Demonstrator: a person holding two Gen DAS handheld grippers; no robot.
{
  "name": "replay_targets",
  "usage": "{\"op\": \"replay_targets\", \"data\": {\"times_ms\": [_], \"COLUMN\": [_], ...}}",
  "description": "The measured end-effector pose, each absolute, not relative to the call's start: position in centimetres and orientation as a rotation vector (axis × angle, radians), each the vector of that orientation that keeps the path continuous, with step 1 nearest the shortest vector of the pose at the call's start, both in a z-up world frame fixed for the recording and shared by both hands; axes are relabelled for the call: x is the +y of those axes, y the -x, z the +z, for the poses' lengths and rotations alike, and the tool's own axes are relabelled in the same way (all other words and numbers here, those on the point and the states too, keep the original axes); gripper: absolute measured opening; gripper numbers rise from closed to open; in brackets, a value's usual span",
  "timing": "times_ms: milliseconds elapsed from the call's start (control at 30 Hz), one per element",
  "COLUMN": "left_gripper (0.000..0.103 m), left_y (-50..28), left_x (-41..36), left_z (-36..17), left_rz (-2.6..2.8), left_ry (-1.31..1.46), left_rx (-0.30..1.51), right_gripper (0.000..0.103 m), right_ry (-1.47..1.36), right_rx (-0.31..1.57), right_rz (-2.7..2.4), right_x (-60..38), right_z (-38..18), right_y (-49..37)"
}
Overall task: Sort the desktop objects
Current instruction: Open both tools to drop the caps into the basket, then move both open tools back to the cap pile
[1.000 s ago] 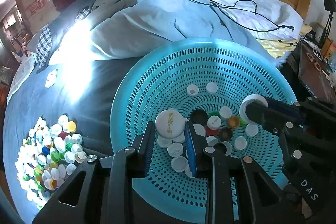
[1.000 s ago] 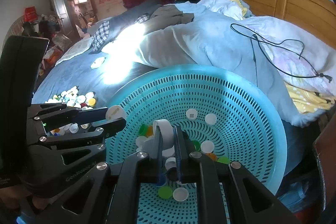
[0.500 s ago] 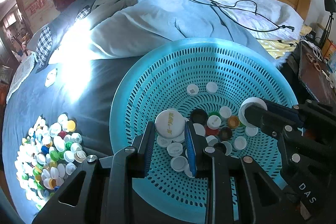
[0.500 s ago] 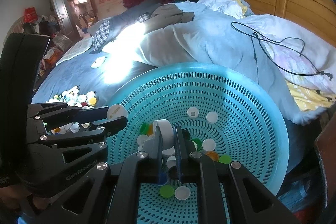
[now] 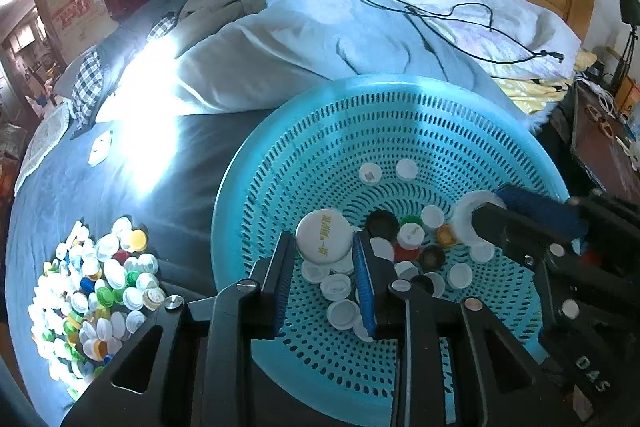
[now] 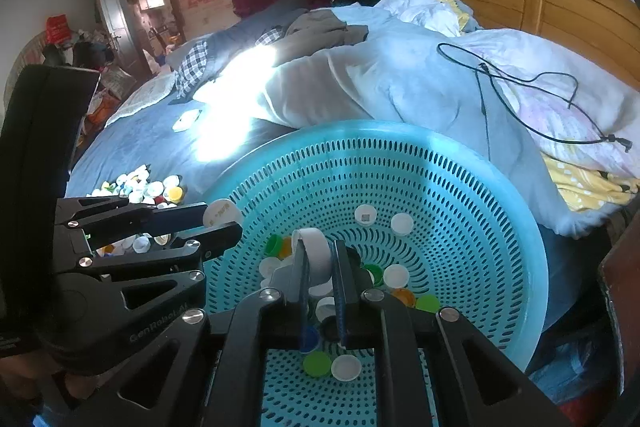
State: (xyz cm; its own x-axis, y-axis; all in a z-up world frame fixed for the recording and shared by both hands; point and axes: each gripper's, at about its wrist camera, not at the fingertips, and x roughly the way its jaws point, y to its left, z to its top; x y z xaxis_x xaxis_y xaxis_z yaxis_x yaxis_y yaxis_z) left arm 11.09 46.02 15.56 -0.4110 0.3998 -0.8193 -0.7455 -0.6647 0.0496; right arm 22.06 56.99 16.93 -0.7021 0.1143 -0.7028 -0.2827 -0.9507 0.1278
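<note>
Over the teal basket at frame center, the left gripper clamped a large white lid, the right gripper a white cap, both inside the rim.

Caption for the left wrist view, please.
Left gripper holds a white lid over the teal basket of caps; right gripper grips another alongside.

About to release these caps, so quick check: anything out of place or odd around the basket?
Nothing spilled. The basket sits tilted against the duvet. Each claw, left and right, grips a white cap above it. A black cable lies loose on the bedding.
</note>
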Motion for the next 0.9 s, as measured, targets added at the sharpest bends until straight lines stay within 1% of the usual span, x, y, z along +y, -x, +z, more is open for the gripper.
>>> {"op": "replay_targets", "data": {"times_ms": [33,67,133,167,233,300,367,433,467,600,733,900], "left_gripper": [0.028,0.030,0.037,0.038,0.043,0.046,0.047,0.047,0.047,0.047,0.047,0.047], "left_y": [-11.0,-11.0,-11.0,-10.9,-10.8,-10.8,-10.5,-9.7,-9.2,-7.5,-6.8,-6.0], "left_x": [45.9,45.8,45.6,45.4,44.8,43.4,41.1,37.4,35.2,25.1,14.5,5.1], "left_z": [15.6,15.7,15.9,16.0,16.1,16.3,16.0,15.2,14.7,11.4,7.9,5.7], "left_rz": [2.109,2.112,2.119,2.122,2.129,2.143,2.158,2.191,2.214,2.353,2.516,2.636], "left_ry": [1.066,1.063,1.059,1.058,1.049,1.025,1.013,1.022,1.038,1.120,1.231,1.302], "left_rx": [0.538,0.537,0.526,0.521,0.506,0.489,0.459,0.401,0.366,0.242,0.099,-0.082], "right_gripper": [0.027,0.028,0.028,0.028,0.029,0.031,0.036,0.040,0.041,0.041,0.041,0.041], "right_ry": [1.081,1.072,1.067,1.065,1.060,1.051,1.033,1.031,1.051,1.122,1.177,1.256], "right_rx": [0.335,0.335,0.335,0.335,0.335,0.343,0.342,0.335,0.330,0.335,0.295,0.255], "right_rz": [2.692,2.691,2.692,2.693,2.698,2.714,2.739,2.760,2.771,2.803,2.852,2.870], "right_x": [57.0,57.1,57.1,57.0,56.8,56.5,55.9,55.3,54.7,52.6,50.0,47.4], "right_z": [17.0,17.1,17.3,17.4,17.5,17.7,18.0,17.9,17.5,16.2,15.4,14.1], "right_y": [-22.1,-22.2,-22.2,-22.2,-22.2,-22.3,-22.5,-22.5,-22.2,-21.3,-20.4,-19.3]}}
